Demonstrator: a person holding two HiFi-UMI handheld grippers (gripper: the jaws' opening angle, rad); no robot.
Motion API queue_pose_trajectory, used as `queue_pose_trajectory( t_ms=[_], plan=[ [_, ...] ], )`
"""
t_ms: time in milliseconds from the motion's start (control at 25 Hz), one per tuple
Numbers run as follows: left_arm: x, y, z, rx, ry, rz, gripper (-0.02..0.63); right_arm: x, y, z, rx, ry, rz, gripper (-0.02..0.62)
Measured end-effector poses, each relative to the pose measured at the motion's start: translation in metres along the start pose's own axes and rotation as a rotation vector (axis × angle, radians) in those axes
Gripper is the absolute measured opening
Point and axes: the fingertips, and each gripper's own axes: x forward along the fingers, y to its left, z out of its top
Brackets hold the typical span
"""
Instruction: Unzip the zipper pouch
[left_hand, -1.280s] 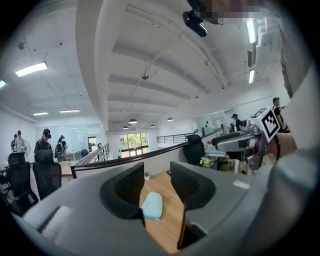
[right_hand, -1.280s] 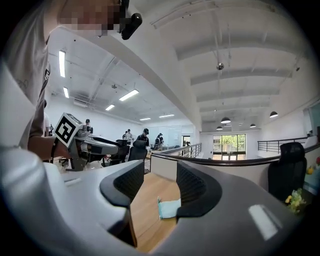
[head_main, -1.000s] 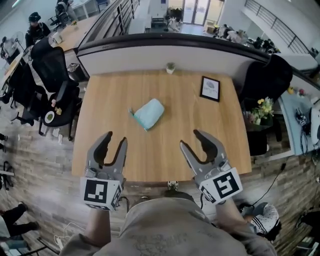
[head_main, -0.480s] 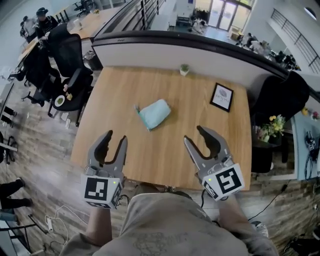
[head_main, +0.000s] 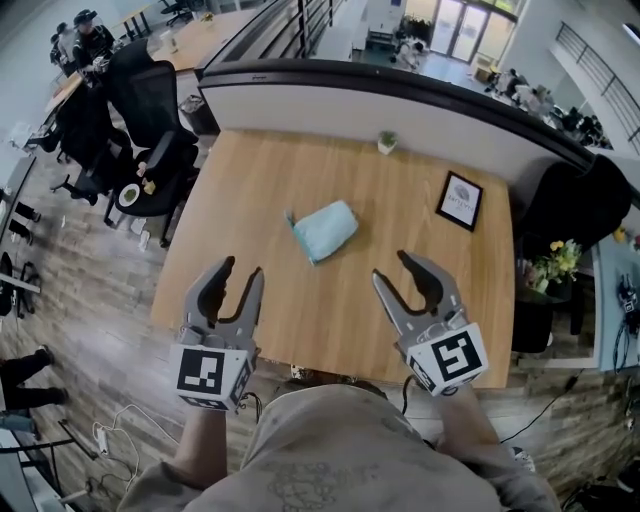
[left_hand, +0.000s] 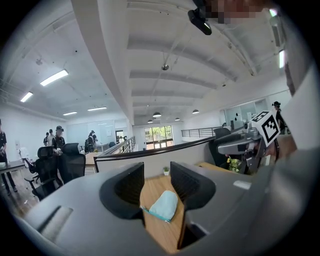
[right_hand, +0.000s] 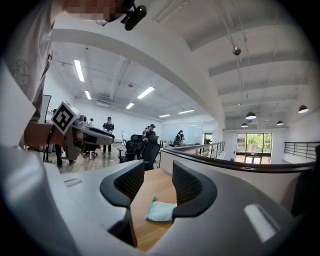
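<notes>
One zipper pouch (head_main: 324, 231), one framed picture (head_main: 460, 200), one small plant (head_main: 387, 142), one left gripper (head_main: 243, 267), one right gripper (head_main: 392, 266).

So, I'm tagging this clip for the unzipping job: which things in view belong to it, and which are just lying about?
Part of the job:
zipper pouch, lying on the table
left hand-held gripper, open, empty
right hand-held gripper, open, empty

Just lying about:
framed picture
small potted plant
office chair beside the table

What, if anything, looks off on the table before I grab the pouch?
Nothing stands out. The pouch lies slantwise on the table, intact. The left gripper and right gripper hover short of it, jaws apart, empty.
</notes>
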Motion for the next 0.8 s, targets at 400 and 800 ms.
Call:
queue_pose_trajectory(
  t_ms=[400,800],
  plan=[
    [0.02,0.017,-0.021,0.087,0.083,-0.028,0.166,0.044,0.012,-0.028,-0.13,0.163,0.066,0.186],
    [0.055,0.041,-0.077,0.083,0.162,-0.024,0.164,0.112,0.01,-0.081,-0.289,0.28,0.119,0.186]
  ],
)
